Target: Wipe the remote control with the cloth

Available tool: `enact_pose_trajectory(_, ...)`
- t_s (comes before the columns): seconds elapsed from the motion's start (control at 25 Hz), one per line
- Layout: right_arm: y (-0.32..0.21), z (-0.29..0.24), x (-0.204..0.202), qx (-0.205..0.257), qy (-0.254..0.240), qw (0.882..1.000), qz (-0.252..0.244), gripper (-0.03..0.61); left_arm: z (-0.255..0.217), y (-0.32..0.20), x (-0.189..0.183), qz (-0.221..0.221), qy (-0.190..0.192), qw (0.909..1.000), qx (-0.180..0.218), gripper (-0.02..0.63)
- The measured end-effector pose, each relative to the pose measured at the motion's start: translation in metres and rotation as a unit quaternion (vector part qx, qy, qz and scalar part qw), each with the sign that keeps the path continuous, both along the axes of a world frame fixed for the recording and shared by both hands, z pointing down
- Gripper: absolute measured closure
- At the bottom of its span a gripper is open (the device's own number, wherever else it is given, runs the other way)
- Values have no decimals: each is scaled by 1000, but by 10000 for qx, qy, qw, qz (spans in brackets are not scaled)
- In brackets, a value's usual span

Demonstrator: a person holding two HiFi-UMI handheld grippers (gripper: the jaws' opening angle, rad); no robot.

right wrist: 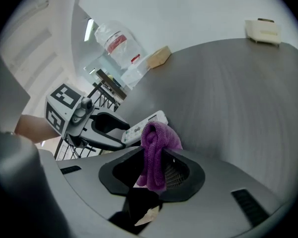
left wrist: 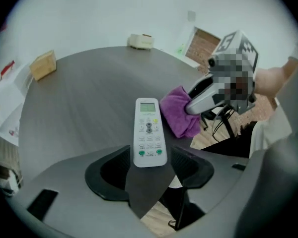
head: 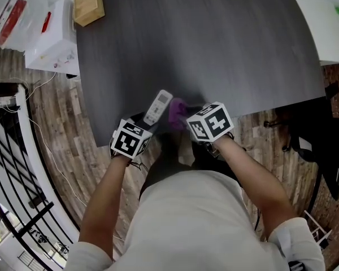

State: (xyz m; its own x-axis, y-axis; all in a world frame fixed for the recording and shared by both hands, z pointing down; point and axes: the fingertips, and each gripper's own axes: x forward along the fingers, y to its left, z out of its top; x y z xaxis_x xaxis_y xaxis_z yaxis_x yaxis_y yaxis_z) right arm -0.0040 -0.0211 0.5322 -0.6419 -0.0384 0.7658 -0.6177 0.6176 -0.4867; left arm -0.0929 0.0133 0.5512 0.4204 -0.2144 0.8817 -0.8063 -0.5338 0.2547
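Note:
A white remote control (head: 158, 107) lies face up on the dark grey table (head: 214, 49), close to its near edge. My left gripper (head: 148, 121) is open. The remote's (left wrist: 149, 133) lower end sits between the jaws of this left gripper (left wrist: 150, 165), with a thin gap on each side. My right gripper (head: 185, 116) is shut on a purple cloth (head: 177, 113), which hangs bunched between its jaws (right wrist: 154, 170). The cloth (right wrist: 156, 148) rests just to the right of the remote (right wrist: 144, 125), touching the table beside it.
A wooden box (head: 89, 3) stands at the table's far left corner, a small beige object (left wrist: 140, 41) at the far edge. A white carton (head: 53, 38) with bottles sits left of the table. A black railing (head: 11, 168) runs on the left, a dark chair (head: 322, 145) on the right.

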Motion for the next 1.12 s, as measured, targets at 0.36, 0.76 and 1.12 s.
enact_pose_trajectory(0.36,-41,3,-45,469,149,9987,-88,471,8,-1,9,-332,682,9968,-249,380)
enact_pose_trajectory(0.76,-45,2,-48,620,220,9978,-113,471,7,-5,4,-195,840,9960,-220,382)
enact_pose_trajectory(1.12,-53,-7,-36,831,242,9962,135,471,2,-12,-3,-18,903,9958,-159,381)
